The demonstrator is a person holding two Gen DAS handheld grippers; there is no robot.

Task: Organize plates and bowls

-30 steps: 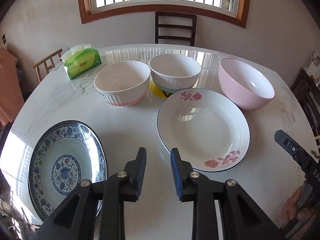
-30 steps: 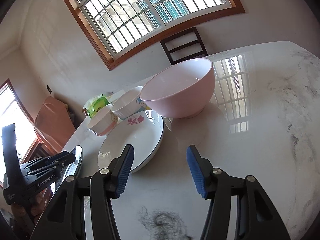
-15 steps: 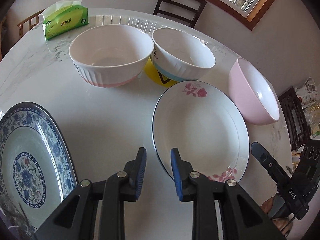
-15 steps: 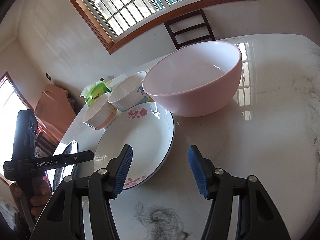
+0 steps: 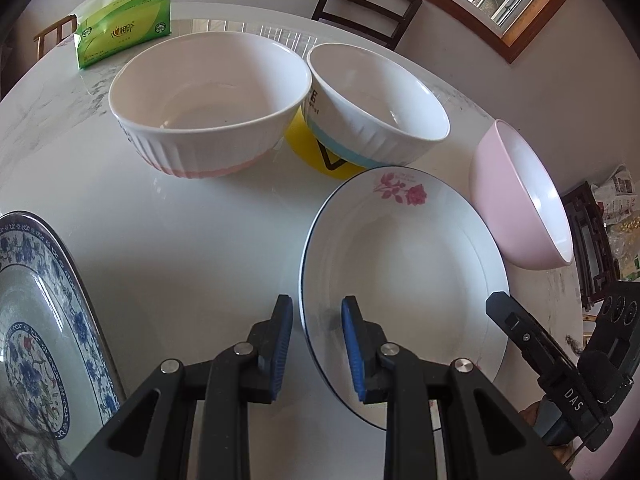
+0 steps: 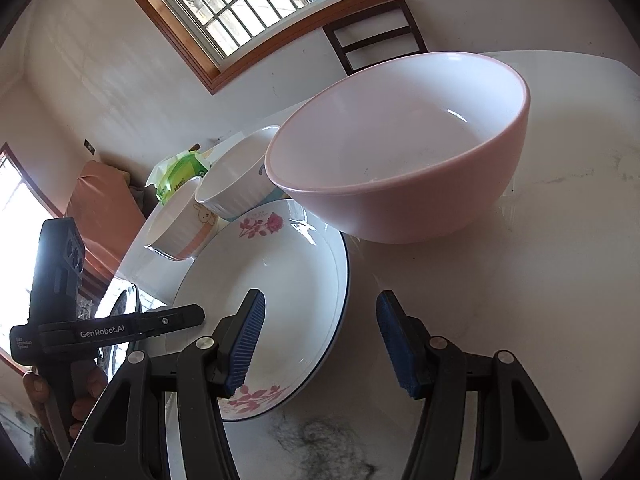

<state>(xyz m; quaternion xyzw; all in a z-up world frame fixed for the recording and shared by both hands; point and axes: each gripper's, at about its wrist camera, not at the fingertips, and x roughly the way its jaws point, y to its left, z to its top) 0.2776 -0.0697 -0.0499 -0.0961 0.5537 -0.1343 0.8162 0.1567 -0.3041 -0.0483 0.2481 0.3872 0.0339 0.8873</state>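
Holding both tools low over the near edge of the table (image 5: 192,248), you have not yet gripped anything; your left gripper (image 5: 316,344) has its jaws a narrow gap apart, straddling the near-left rim of the rose plate (image 5: 400,264) with no pad visibly pressing on it; your right gripper (image 6: 320,340) has its jaws wider apart, set across the same plate's near-right rim, also empty. I judge the task barely begun; nothing is stacked.

Findings, near to far:
- rose plate: flat on the table directly ahead of both tools, nothing in it;
- blue-patterned plate (image 5: 44,320): flat at the near left, well apart from the rose plate; the 2 plates remain to be brought together;
- pink bowl (image 6: 400,148): upright just beyond the rose plate on its right, very close to its rim; contact cannot be confirmed;
- 2 white bowls behind: the pink-banded bowl (image 5: 208,96) and the blue-banded bowl (image 5: 376,100), upright, side by side, rims nearly touching, not nested;
- tissue pack (image 5: 124,32) at the far left edge.

Outstanding: 2 plates to stack, 3 bowls to nest.
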